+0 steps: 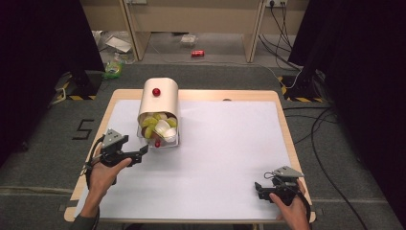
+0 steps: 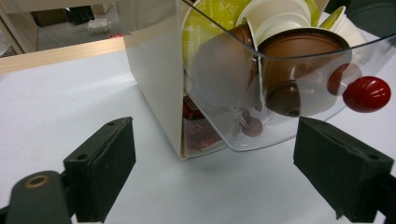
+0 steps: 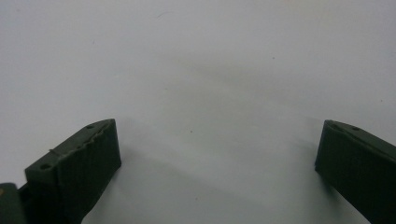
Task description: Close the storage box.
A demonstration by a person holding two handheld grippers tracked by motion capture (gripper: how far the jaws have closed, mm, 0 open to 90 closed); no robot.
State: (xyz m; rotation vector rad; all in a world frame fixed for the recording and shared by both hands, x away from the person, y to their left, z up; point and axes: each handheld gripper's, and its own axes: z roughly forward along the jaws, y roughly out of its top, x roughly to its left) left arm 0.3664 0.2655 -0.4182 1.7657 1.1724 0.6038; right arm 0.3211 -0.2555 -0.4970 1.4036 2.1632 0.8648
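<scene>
Here, the left gripper (image 1: 143,153) hovers, jaws wide and empty, before the capsule dispenser (image 2: 224,79); its drawer remains unopened, right gripper (image 1: 261,187) open too.

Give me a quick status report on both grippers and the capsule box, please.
Left gripper open, at the capsule box drawer, nothing held. Right gripper open, idle over the white mat. Drawer full of capsules. Nothing in the way.
</scene>
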